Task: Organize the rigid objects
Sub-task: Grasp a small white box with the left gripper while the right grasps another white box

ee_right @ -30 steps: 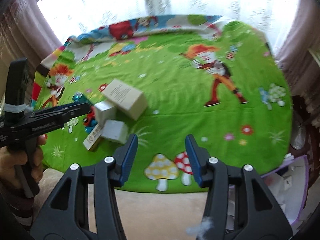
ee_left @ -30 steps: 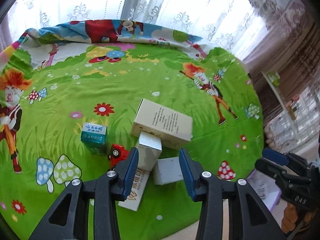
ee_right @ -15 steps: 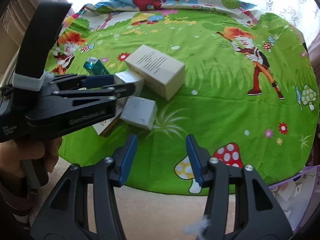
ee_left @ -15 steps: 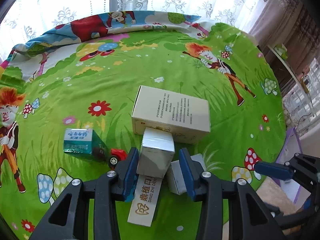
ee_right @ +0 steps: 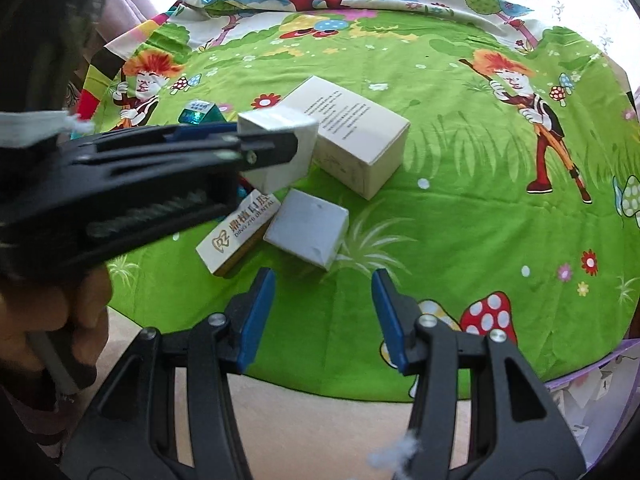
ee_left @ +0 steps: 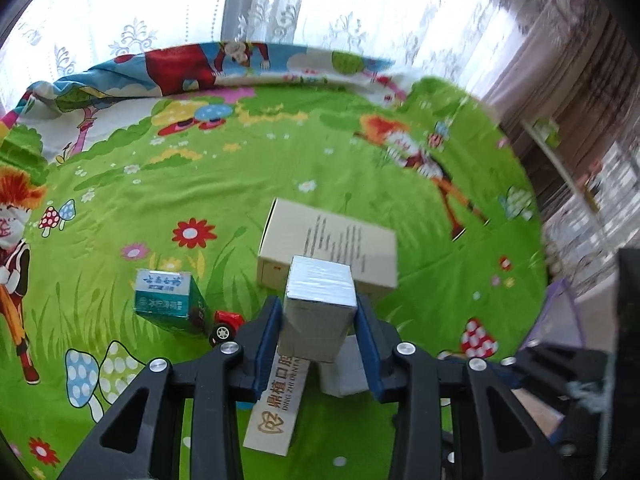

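while the left gripper [ee_left: 318, 326] has its blue pads pressed on both sides of the silver box [ee_left: 320, 304], that box sits between the jaws with its long axis running away from the camera, its far end just in front of the large cream carton [ee_left: 332, 248]; from the right wrist view it looks lifted a little off the green cartoon cloth [ee_right: 460, 200], though how far is hard to tell. under and just near of the held box lies the long dental box [ee_left: 280, 396], its long axis pointing roughly along the left fingers, and beside it the small white box [ee_right: 306, 228], flat on the cloth. the right gripper [ee_right: 324, 316] hangs wide and empty at the near edge of the cloth, with the small white box straight ahead of its jaws and close, so the right hand is the nearer one for it. off to the left of the left gripper stand the teal carton [ee_left: 168, 300] and a red toy car [ee_left: 224, 322], touching or nearly so. the left tool reaches in level from the left, handle gripped in a hand [ee_right: 52, 320]
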A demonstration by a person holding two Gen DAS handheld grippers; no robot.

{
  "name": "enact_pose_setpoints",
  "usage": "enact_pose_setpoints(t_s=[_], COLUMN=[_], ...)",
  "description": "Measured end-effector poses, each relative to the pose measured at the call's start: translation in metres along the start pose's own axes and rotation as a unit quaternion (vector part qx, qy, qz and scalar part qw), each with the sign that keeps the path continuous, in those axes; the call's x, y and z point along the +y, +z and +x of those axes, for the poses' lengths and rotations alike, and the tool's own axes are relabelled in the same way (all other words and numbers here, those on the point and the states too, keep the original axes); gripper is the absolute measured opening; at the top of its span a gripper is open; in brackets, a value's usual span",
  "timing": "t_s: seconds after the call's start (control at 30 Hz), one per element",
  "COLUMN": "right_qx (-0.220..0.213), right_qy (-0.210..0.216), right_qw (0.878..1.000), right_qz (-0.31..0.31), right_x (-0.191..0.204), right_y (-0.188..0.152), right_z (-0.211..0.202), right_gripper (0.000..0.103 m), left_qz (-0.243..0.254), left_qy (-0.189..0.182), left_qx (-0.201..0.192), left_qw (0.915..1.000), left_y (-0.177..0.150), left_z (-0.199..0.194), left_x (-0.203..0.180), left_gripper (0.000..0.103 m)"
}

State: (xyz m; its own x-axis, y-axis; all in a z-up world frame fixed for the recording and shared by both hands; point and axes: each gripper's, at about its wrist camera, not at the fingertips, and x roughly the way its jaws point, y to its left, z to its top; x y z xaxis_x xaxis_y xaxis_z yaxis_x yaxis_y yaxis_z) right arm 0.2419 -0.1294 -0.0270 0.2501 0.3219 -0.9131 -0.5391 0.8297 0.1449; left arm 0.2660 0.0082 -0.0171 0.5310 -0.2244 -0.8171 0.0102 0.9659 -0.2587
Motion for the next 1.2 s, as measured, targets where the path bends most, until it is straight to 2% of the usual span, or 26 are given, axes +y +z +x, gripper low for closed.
enact_pose_setpoints(t_s=[0.2,0.43,0.73,0.93,1.07,1.2], right_qx=[0.011,0.028,0.027,0.021,0.022,0.028], right_qy=[0.014,0.028,0.0,-0.034,-0.038,-0.04], right_qw=[1.0,0.998,0.998,0.999,0.998,0.997], right_qz=[0.019,0.053,0.05,0.034,0.046,0.058], right_x=[0.002,0.006,0.015,0.022,0.019,0.013], right_y=[0.008,0.024,0.042,0.043,0.038,0.036], right_z=[0.009,0.023,0.034,0.037,0.039,0.041], right_gripper=[0.054,0.054,0.054,0.055,0.07,0.07], left_qz=[-0.038,-0.059,-0.071,-0.075,-0.076,-0.077], left_qy=[-0.024,-0.028,-0.03,-0.03,-0.029,-0.028], left_qx=[-0.031,-0.061,-0.079,-0.081,-0.082,-0.081], left_qw=[0.9985,0.996,0.9939,0.9935,0.9933,0.9933], left_y=[-0.001,-0.001,-0.003,-0.004,-0.005,-0.006], left_z=[-0.024,-0.046,-0.059,-0.061,-0.063,-0.063], left_x=[0.011,0.022,0.029,0.029,0.028,0.028], left_gripper=[0.038,0.038,0.038,0.038,0.038,0.038])
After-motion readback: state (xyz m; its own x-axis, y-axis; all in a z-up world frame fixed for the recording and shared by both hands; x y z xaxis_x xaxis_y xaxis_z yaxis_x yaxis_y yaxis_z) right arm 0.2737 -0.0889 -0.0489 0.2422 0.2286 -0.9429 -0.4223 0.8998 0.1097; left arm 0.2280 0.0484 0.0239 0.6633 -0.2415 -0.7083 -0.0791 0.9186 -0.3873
